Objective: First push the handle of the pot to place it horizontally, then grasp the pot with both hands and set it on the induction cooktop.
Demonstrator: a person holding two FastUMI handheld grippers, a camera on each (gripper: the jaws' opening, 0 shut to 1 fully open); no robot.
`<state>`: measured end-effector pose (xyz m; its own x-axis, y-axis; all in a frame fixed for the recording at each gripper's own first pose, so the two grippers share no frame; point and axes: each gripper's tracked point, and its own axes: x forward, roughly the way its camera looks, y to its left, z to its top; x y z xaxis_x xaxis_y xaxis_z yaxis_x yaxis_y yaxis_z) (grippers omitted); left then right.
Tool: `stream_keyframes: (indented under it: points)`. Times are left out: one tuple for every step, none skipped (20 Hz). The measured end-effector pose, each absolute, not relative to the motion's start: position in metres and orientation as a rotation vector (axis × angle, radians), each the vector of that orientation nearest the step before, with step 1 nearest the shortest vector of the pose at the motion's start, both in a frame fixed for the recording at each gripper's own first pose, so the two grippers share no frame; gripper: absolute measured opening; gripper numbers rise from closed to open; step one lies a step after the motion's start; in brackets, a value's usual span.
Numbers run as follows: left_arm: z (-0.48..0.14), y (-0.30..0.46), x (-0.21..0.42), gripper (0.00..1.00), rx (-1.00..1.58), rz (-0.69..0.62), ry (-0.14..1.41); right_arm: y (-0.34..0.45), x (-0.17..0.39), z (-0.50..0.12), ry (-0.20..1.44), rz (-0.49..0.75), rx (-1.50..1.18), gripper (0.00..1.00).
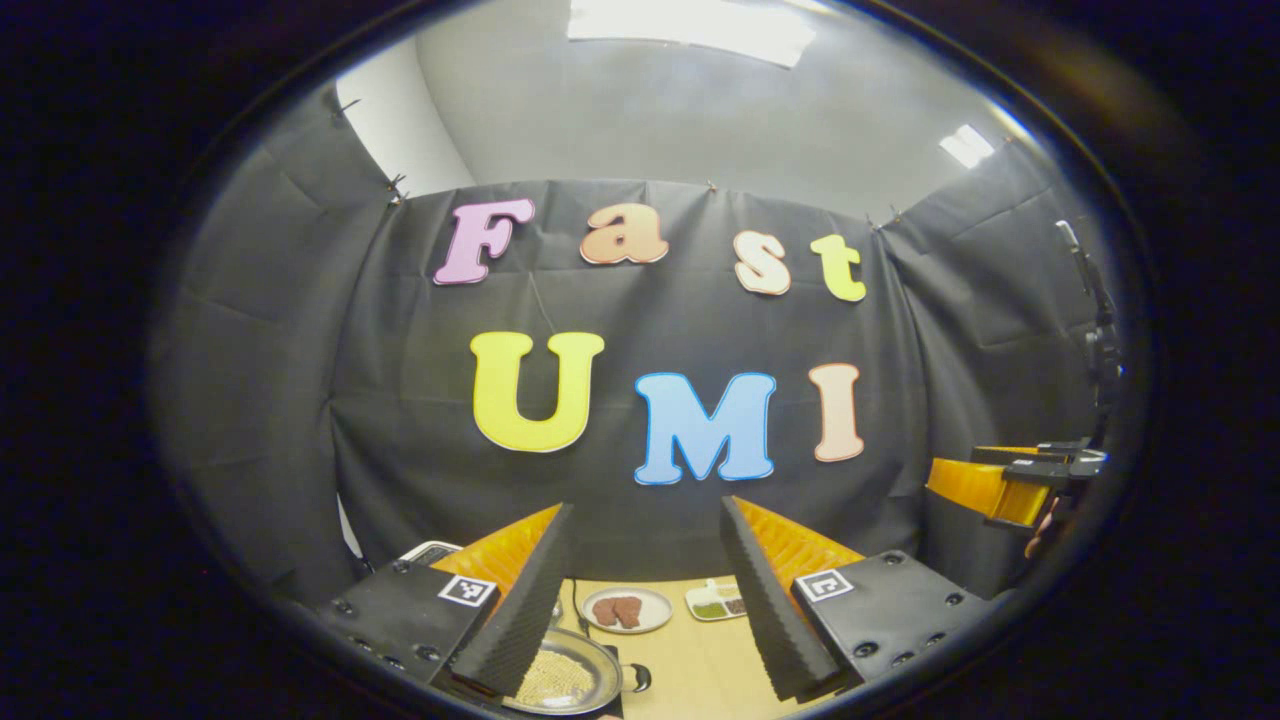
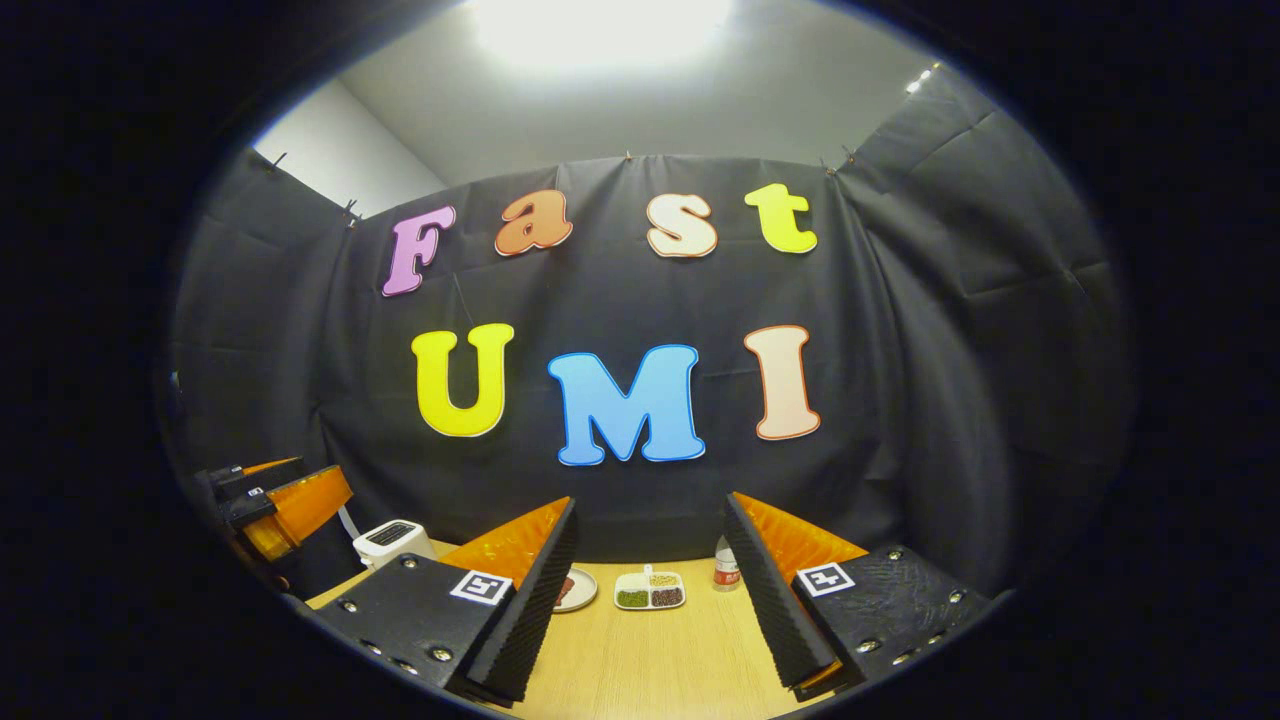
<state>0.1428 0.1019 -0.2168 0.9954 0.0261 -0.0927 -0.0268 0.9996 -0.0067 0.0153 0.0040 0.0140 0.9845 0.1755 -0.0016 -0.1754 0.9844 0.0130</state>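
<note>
Steel-grey and shallow, the pot (image 1: pixel 560 680) sat at the bottom centre of the left gripper view, on the wooden table (image 1: pixel 700 660), with pale grains inside and a dark handle stub (image 1: pixel 637 678) at its right rim. The left gripper (image 1: pixel 650 600) hung above it, fingers spread wide, gripping nothing. Beyond the pot lay a round plate (image 1: pixel 627 609) with brown pieces and, just to its right, a divided dish (image 1: pixel 716 601). At the right edge of that view the right gripper (image 1: pixel 1010 480) was held well off.

In the right gripper view, that gripper's own fingers were likewise spread apart and empty above the table (image 2: pixel 650 660). Past them stood the divided dish (image 2: pixel 650 591), a small bottle (image 2: pixel 727 565) and a white appliance (image 2: pixel 393 541) at lower left.
</note>
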Motion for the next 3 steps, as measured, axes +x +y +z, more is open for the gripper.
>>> stream_keyframes:
  points:
    - [-0.2216,0.1035,0.1427,0.97,-0.010,0.031,0.107,0.0051,0.0153,0.0115,0.012,0.175,0.013,0.88]
    - [-0.2227,0.1062,0.1426,0.97,-0.017,0.031,0.114,0.0071,0.0146,0.0083,0.017,0.171,0.016,0.88]
    - [-0.2239,0.1080,0.1405,0.93,-0.023,0.032,0.117,0.0070,0.0145,0.0066,0.022,0.159,0.018,0.88]
